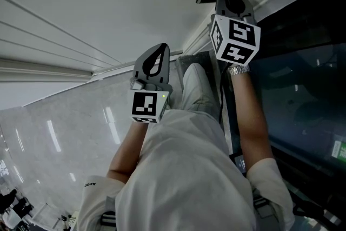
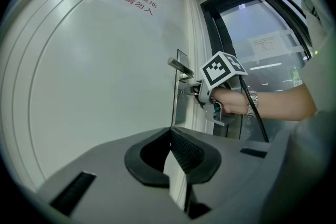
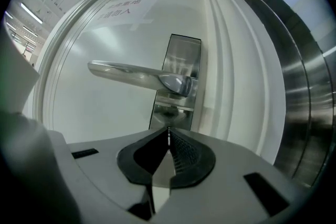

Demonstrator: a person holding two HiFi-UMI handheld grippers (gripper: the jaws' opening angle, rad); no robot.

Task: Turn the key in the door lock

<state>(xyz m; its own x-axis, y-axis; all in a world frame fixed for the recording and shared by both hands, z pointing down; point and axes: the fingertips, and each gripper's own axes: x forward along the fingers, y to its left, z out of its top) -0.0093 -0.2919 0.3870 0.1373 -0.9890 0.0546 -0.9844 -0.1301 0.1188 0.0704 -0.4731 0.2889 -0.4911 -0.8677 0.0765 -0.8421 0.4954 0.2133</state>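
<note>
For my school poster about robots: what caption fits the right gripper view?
The right gripper, jaws shut, at the lock plate just below the silver door handle.

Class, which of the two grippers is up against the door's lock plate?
The right gripper: its jaws' tips sit at the lock plate just under the door handle. The left gripper hangs well back from the door.

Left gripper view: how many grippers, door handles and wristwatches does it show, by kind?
grippers: 2 (left gripper, right gripper)
door handle: 1
wristwatch: 1
Total: 4
</note>
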